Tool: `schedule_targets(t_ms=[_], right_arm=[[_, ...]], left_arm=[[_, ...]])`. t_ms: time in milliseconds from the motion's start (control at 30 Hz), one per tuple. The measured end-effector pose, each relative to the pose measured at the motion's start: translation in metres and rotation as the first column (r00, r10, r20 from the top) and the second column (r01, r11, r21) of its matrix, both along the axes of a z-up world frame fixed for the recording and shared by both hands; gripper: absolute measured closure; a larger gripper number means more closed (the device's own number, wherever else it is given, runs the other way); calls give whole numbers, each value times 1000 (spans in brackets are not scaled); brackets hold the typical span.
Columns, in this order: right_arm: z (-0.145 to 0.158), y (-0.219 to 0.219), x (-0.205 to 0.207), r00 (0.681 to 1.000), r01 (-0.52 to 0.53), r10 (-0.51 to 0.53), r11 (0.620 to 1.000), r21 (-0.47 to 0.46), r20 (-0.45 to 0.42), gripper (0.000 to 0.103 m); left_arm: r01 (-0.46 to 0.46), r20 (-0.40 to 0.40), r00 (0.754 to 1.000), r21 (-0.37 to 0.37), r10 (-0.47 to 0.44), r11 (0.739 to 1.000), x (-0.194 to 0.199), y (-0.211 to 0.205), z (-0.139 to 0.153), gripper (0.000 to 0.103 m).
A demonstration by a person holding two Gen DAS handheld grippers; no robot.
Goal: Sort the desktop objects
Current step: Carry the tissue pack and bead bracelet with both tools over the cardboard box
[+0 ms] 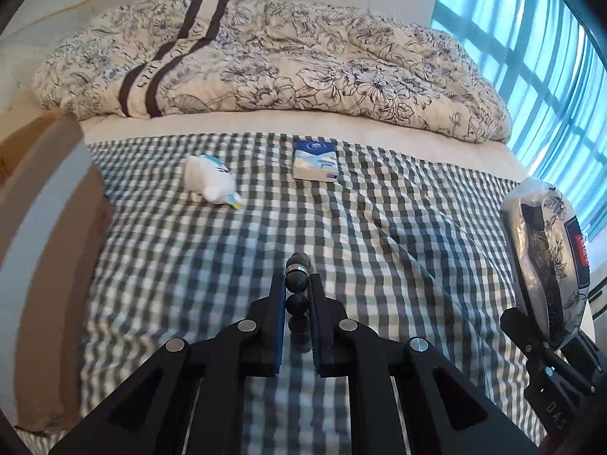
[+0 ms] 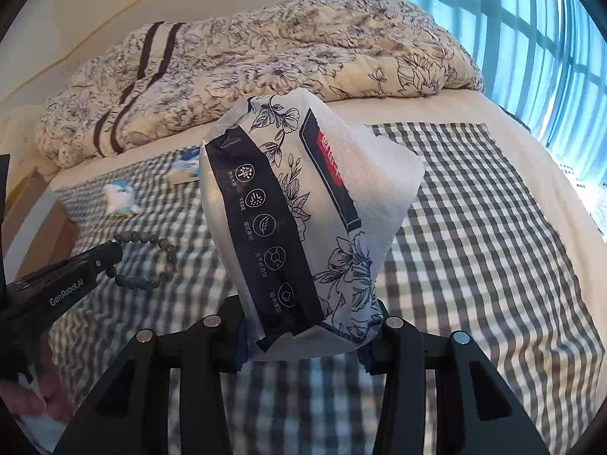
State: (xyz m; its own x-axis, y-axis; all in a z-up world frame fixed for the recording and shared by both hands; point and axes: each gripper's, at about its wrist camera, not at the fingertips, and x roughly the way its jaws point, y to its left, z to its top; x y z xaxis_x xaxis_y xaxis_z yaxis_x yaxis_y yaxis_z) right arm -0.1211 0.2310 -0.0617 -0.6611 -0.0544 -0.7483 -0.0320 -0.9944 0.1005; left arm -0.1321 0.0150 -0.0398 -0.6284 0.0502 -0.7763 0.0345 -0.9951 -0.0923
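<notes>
Left tongs [image 1: 297, 284] pinch the bead bracelet [image 2: 146, 261]; right tongs [image 2: 303, 345] clamp the tissue pack [image 2: 299, 220], long axis toward 12. Plush toy [image 1: 212, 182] sits at 11 on the bed [image 1: 417, 235], nearer the left.

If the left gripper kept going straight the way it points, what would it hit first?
Probably the checked cloth: the left gripper, shut on the beads, aims down at bare fabric, short of the blue box.

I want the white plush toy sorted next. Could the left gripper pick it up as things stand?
Probably not yet. The path over the checked cloth to the white plush toy looks clear, but the left gripper is shut on a string of dark round beads, so its jaws are occupied.
</notes>
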Motion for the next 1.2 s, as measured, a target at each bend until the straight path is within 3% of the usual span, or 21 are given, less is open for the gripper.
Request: schedule_targets(t_ms=[133, 533, 900, 1200], right_arm=[[11, -17, 17, 999, -29, 29, 999, 19, -19, 61], [38, -66, 64, 993, -106, 107, 994, 30, -41, 60], [62, -113, 86, 983, -173, 176, 984, 44, -61, 60], [88, -162, 82, 964, -247, 248, 969, 22, -92, 60]], left_arm=[[-14, -28, 1000, -44, 12, 999, 19, -7, 13, 92], [-11, -99, 995, -48, 7, 999, 68, -35, 50, 92], [-63, -134, 989, -11, 61, 998, 83, -79, 85, 92], [-111, -233, 967, -24, 103, 993, 83, -126, 139, 92]])
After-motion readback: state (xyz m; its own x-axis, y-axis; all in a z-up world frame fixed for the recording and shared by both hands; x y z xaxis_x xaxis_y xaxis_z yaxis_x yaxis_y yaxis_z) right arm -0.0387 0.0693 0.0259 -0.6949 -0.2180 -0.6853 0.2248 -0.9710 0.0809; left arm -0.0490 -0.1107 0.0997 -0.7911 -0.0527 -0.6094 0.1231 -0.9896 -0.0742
